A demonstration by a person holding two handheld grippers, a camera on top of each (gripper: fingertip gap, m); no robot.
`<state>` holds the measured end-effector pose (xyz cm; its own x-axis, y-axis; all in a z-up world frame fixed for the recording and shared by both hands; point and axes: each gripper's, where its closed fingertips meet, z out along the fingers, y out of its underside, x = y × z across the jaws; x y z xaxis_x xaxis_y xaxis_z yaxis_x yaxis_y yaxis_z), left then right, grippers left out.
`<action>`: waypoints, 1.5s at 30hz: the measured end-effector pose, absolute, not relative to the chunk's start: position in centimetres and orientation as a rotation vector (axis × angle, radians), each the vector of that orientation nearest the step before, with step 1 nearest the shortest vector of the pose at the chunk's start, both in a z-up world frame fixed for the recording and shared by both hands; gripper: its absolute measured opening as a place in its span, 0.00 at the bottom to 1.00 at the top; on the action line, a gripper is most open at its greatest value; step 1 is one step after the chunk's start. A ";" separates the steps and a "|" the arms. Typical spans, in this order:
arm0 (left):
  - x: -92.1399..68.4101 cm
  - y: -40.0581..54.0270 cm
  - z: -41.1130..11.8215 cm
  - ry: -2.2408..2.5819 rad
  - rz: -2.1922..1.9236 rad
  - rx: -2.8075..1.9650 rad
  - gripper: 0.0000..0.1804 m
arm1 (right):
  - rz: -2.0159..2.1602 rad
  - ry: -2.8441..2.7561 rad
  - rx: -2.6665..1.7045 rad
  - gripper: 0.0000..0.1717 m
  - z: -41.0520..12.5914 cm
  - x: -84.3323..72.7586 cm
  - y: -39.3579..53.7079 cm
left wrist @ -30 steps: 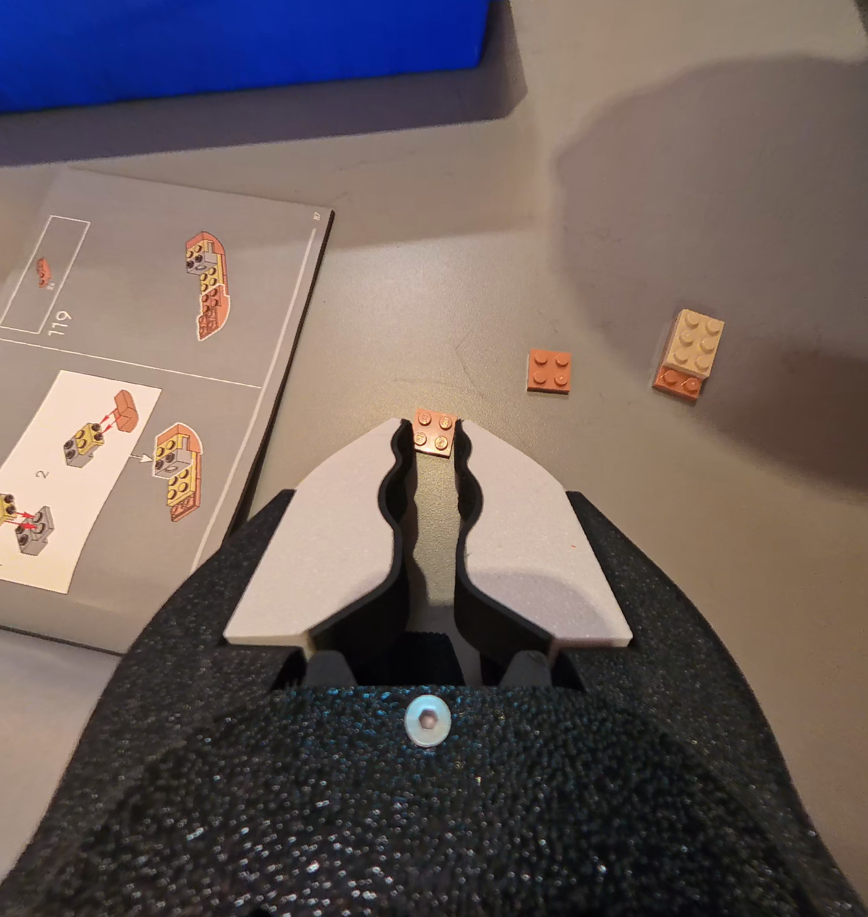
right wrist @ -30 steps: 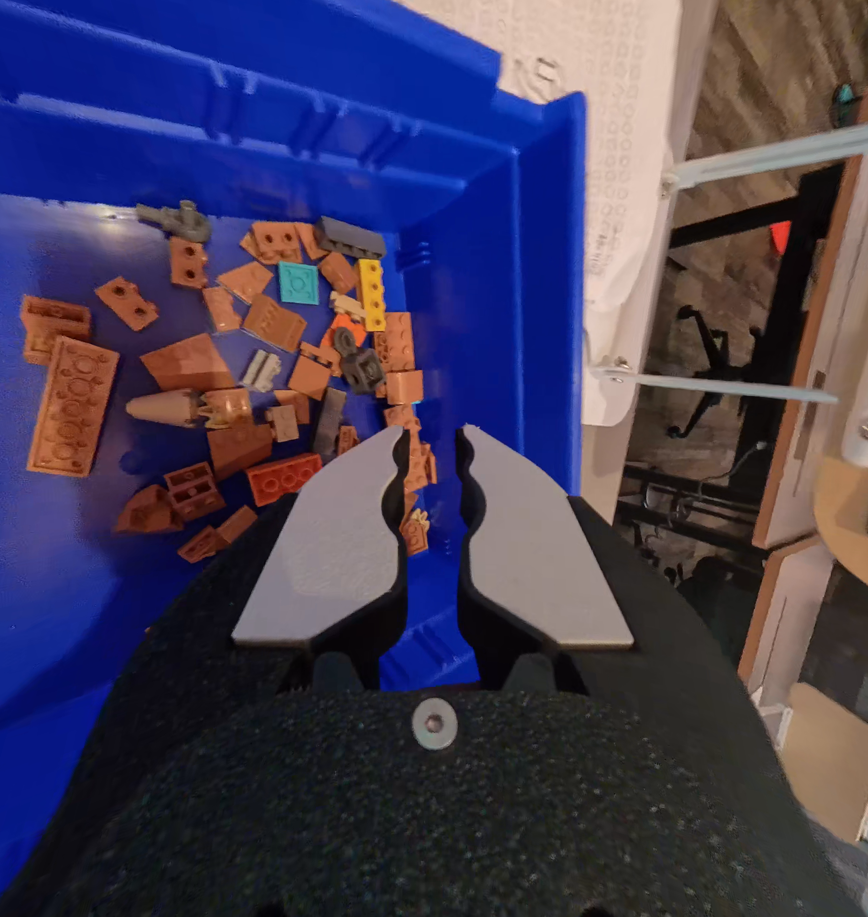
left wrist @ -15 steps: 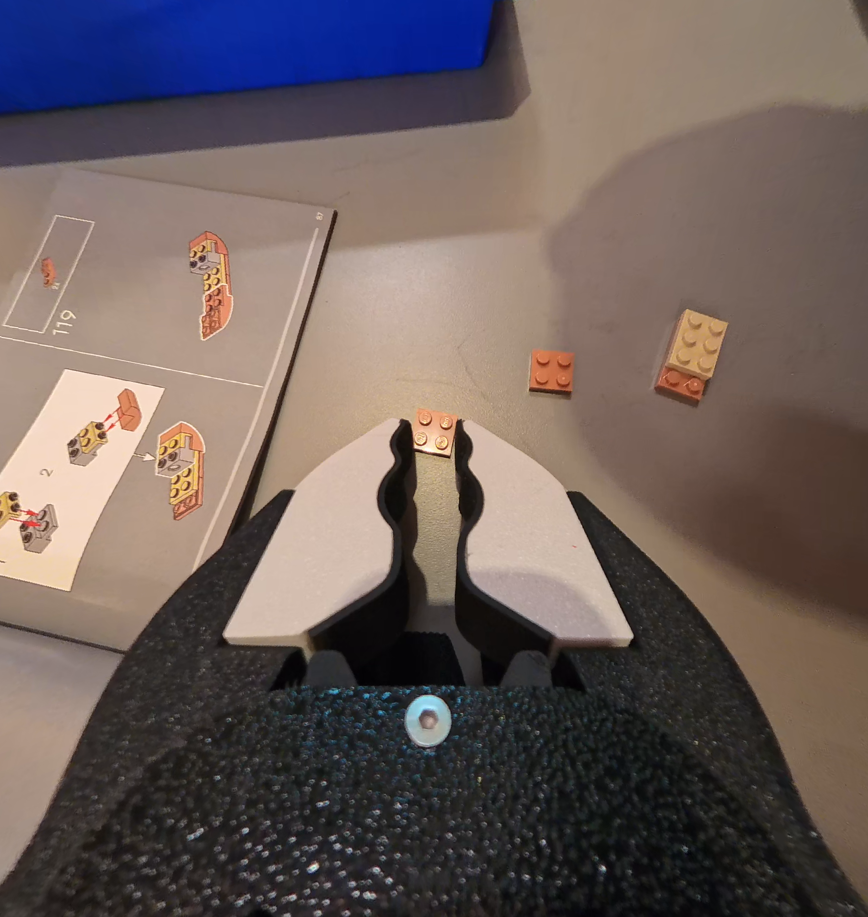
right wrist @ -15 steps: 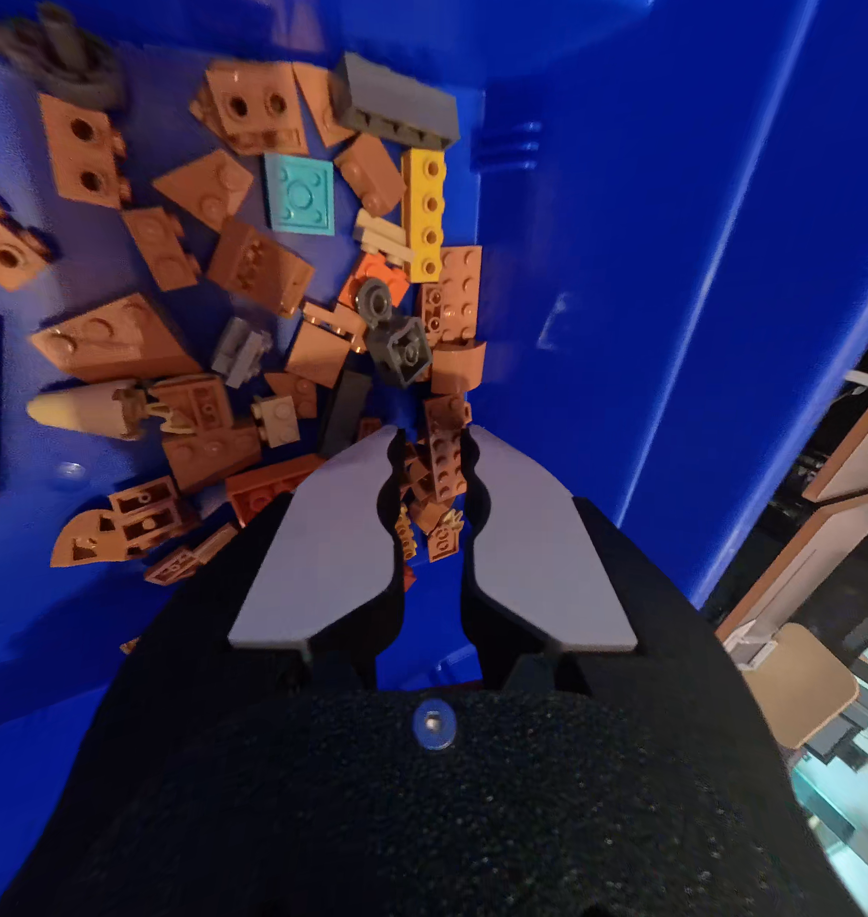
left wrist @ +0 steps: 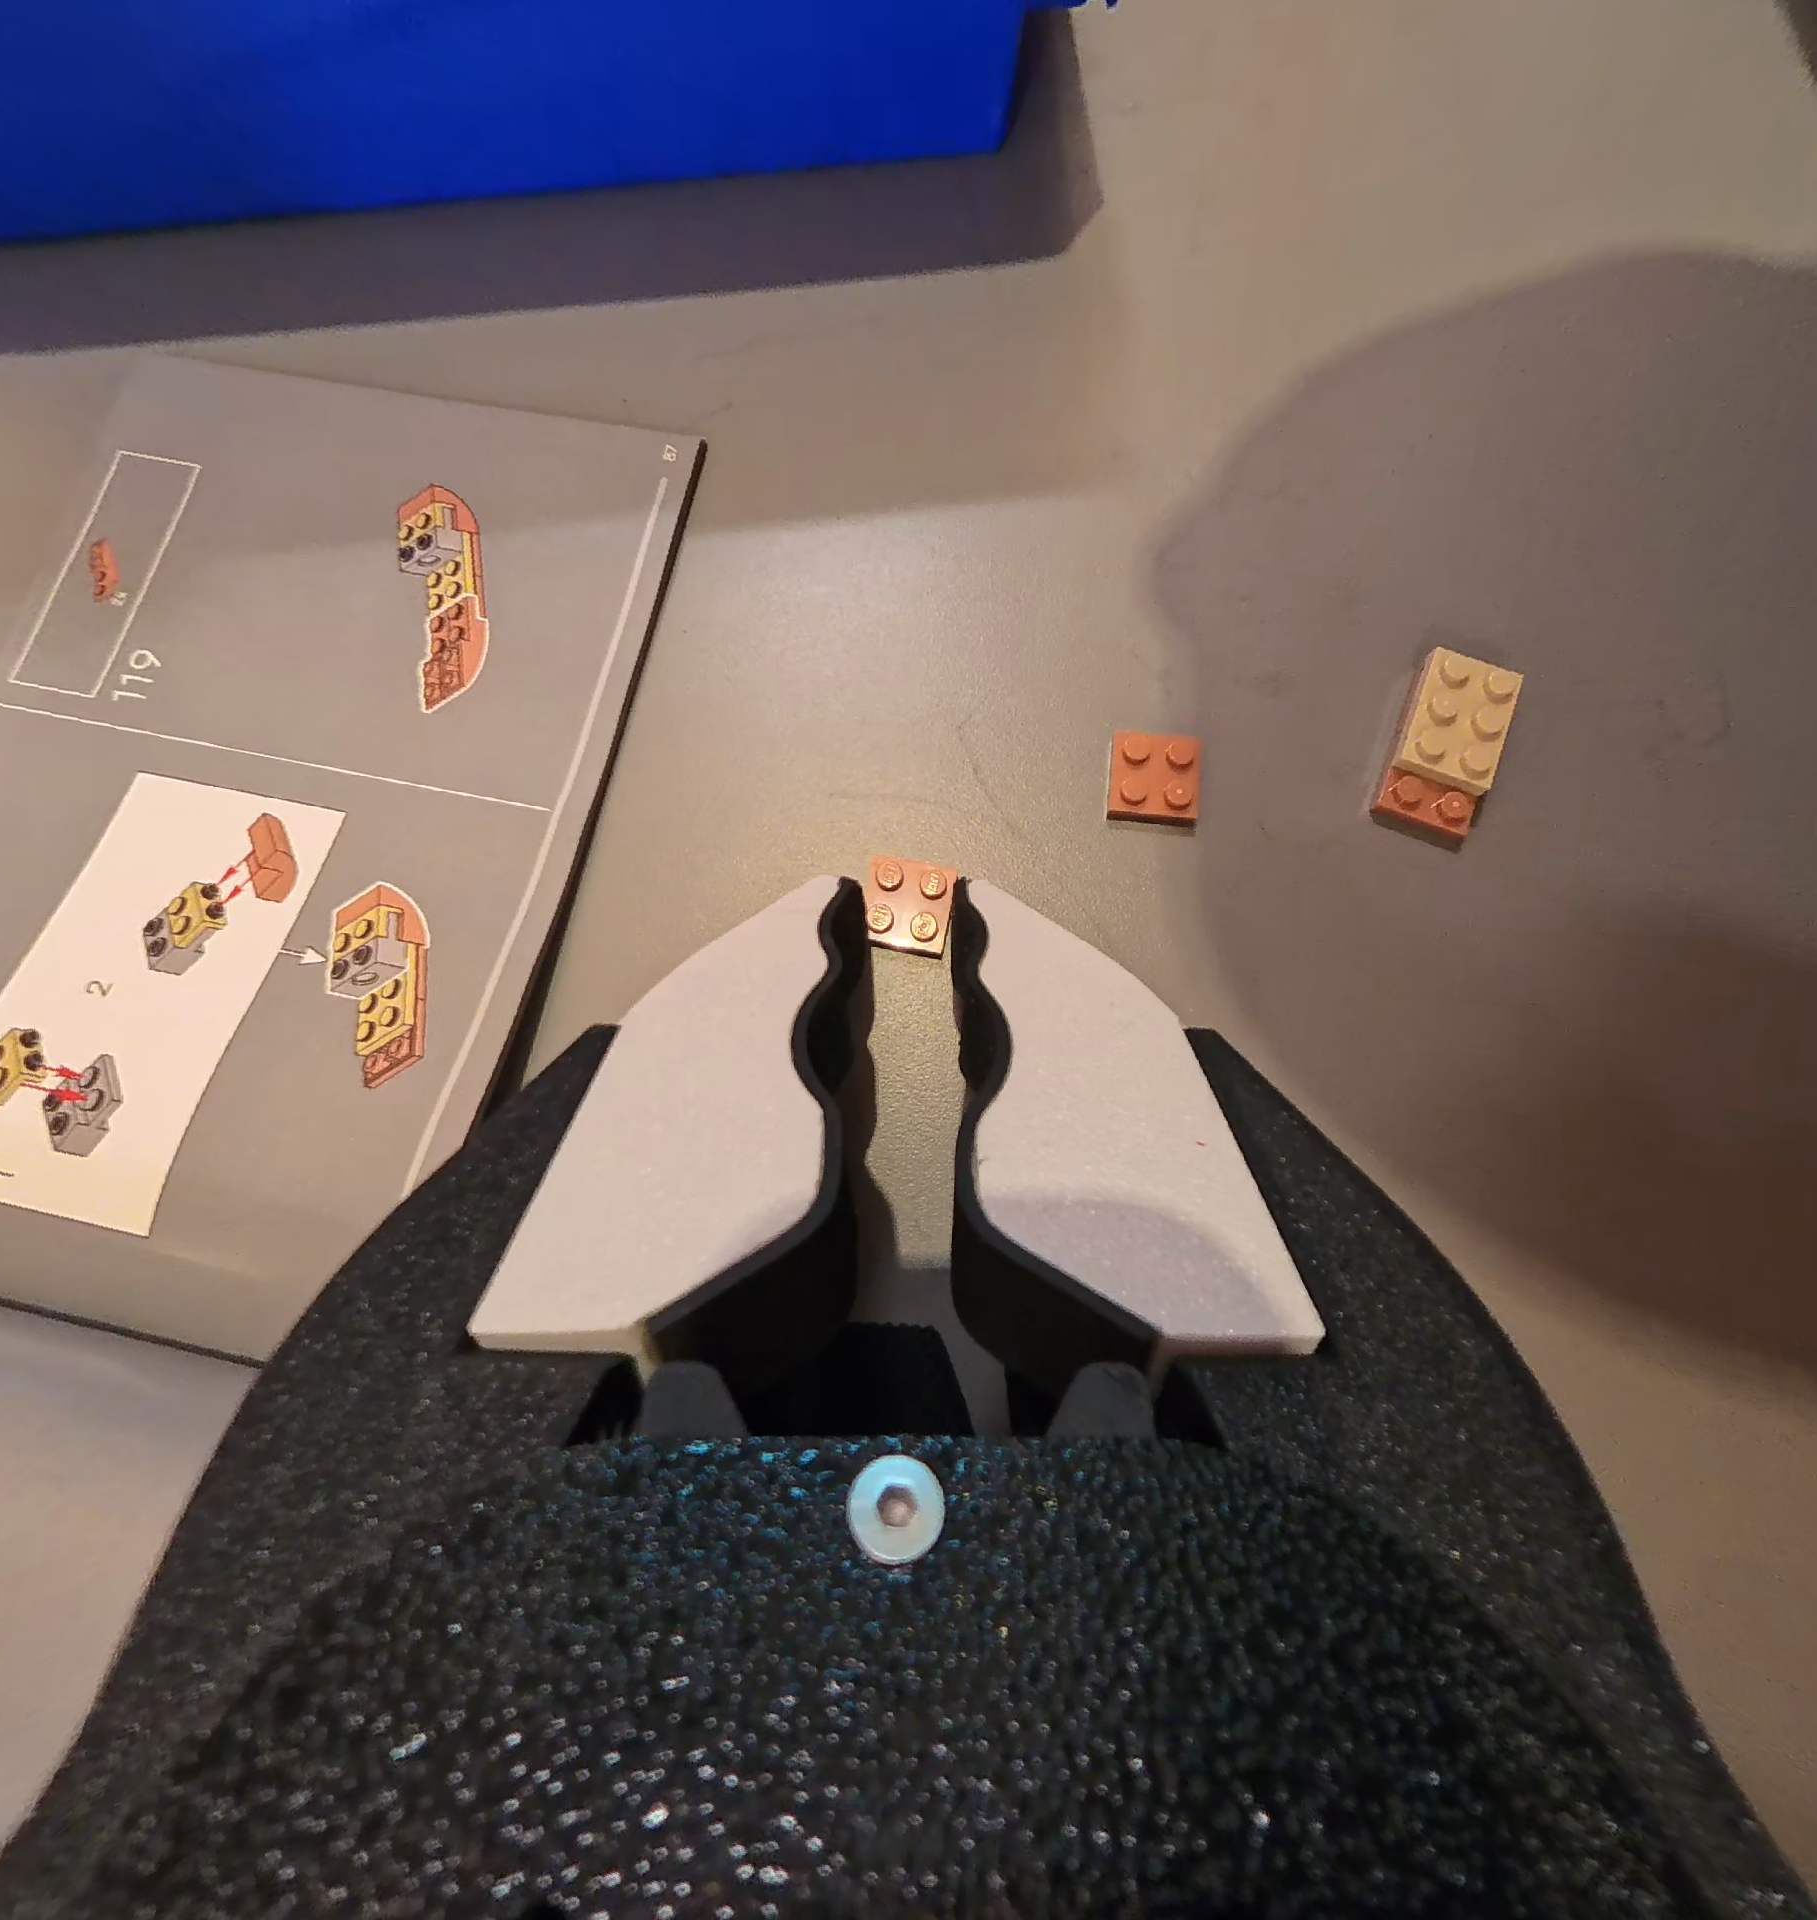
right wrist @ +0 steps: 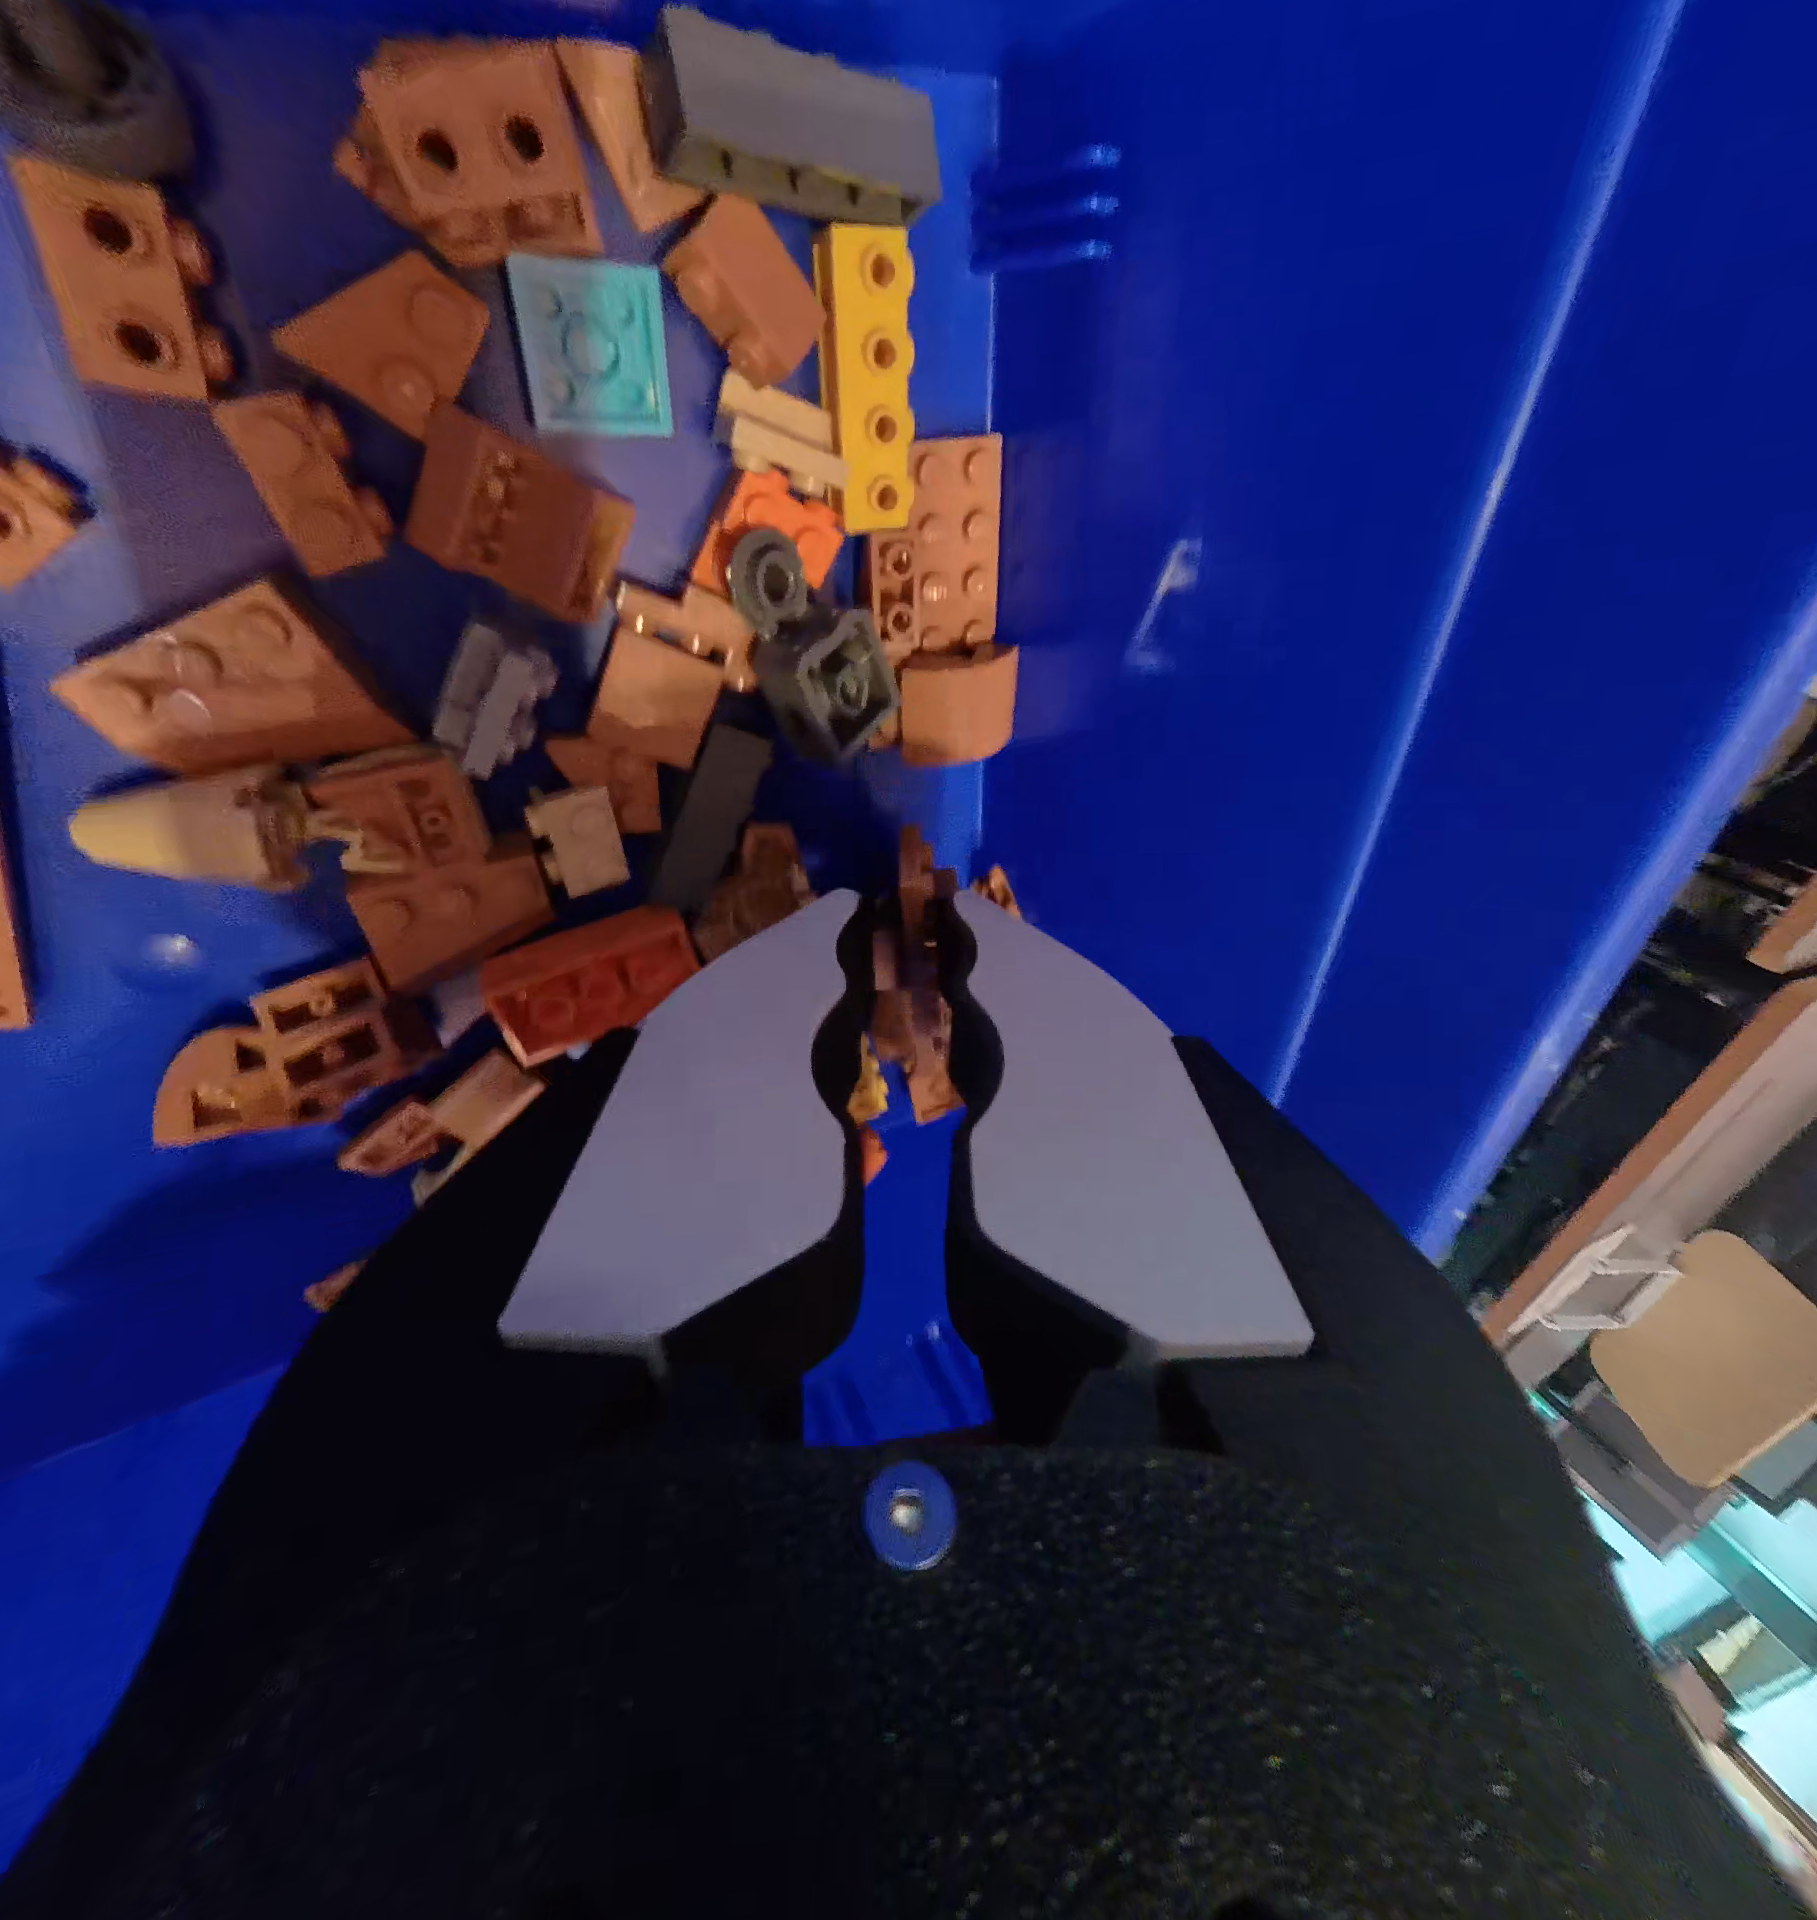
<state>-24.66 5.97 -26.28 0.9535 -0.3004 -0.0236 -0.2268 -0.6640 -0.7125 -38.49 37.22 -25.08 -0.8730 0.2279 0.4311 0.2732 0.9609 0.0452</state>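
My left gripper (left wrist: pixel 911 894) is shut on a small brown two-by-two plate (left wrist: pixel 911 904), pinched flat between its fingertips just above the grey table (left wrist: pixel 987 520). My right gripper (right wrist: pixel 909 914) is down inside the blue bin (right wrist: pixel 1299 520), near its right wall. Its fingers have closed on a brown brick piece (right wrist: pixel 919 935) that stands on edge between the pads. The piece is blurred, so I cannot tell its exact shape. A pile of mostly brown bricks (right wrist: pixel 530 520) lies to the left of the fingers.
An open instruction booklet (left wrist: pixel 312 779) lies left of the left gripper. Another brown two-by-two plate (left wrist: pixel 1153 776) and a tan brick stacked on a brown plate (left wrist: pixel 1455 727) lie to the right. The blue bin (left wrist: pixel 468 104) stands at the far edge. Yellow (right wrist: pixel 868 374), teal (right wrist: pixel 587 343) and grey (right wrist: pixel 790 114) pieces lie in the bin. There is about 35 cm between the tips of the two grippers.
My right gripper dropped deep into the bin, opened a little around a brown piece near the right wall, then closed on it. My left gripper has held the plate almost still.
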 end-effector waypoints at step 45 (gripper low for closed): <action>-24.7 6.0 -26.3 0.367 -0.119 -2.321 0.08 | 0.311 -2.467 -0.612 0.13 -17.6 -37.8 38.7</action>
